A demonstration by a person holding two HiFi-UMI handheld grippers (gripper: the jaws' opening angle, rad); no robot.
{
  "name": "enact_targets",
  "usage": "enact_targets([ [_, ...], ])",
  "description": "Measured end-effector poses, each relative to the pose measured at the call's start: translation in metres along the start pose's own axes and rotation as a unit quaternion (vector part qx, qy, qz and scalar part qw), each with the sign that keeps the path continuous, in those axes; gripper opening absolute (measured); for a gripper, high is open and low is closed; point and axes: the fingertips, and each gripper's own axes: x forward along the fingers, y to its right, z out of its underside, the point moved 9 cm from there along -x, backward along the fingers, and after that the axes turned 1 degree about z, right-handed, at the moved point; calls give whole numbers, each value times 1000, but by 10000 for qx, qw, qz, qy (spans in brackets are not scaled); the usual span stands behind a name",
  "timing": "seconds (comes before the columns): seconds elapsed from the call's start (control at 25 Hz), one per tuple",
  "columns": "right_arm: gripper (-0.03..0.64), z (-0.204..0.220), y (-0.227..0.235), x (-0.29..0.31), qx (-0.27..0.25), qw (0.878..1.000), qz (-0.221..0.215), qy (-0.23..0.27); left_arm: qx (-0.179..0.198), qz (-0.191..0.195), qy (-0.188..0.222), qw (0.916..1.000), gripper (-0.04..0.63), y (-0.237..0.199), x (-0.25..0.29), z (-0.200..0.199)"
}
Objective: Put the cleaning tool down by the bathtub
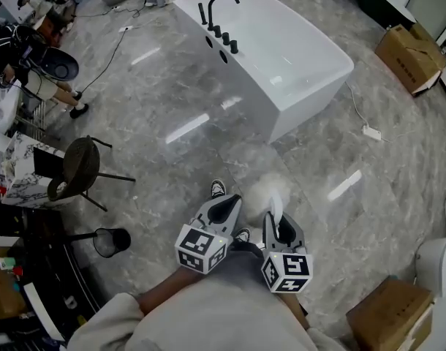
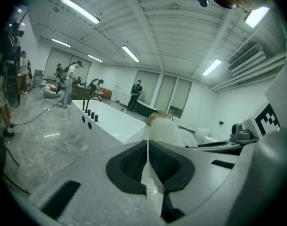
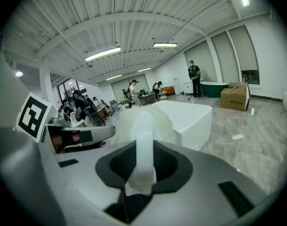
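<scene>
A white bathtub [image 1: 281, 57] with a black faucet [image 1: 219, 6] stands on the grey marble floor ahead of me. The cleaning tool is a fluffy white duster [image 1: 264, 189] on a white handle. My right gripper [image 1: 276, 224] is shut on that handle, and the fluffy head sticks out past the jaws, above the floor and short of the tub's near corner. In the right gripper view the handle [image 3: 144, 131] rises between the jaws of the right gripper [image 3: 144, 149], with the tub [image 3: 190, 117] behind. My left gripper [image 1: 224, 209] is beside it, jaws together and holding nothing. The left gripper [image 2: 148, 147] view shows the duster [image 2: 164, 126] beyond its tips.
Cardboard boxes sit at the far right [image 1: 409, 57] and near right [image 1: 387, 316]. A power strip [image 1: 371, 132] and its cable lie right of the tub. A dark chair [image 1: 77, 168] and a black wastebasket [image 1: 110, 241] stand at the left. A person [image 1: 33, 72] is at the far left.
</scene>
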Motion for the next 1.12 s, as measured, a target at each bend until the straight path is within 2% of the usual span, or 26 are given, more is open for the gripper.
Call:
enact_targets([
  [0.36, 77, -33, 6, 58, 32, 9999, -86, -133, -112, -113, -31, 9999, 9, -48, 34, -31],
  [0.76, 77, -86, 6, 132, 40, 9998, 158, -133, 22, -45, -100, 9999, 9, -119, 75, -86],
  [1.12, 77, -126, -2, 196, 73, 9993, 366, -99, -65, 87, -13, 9999, 9, -185, 98, -120],
])
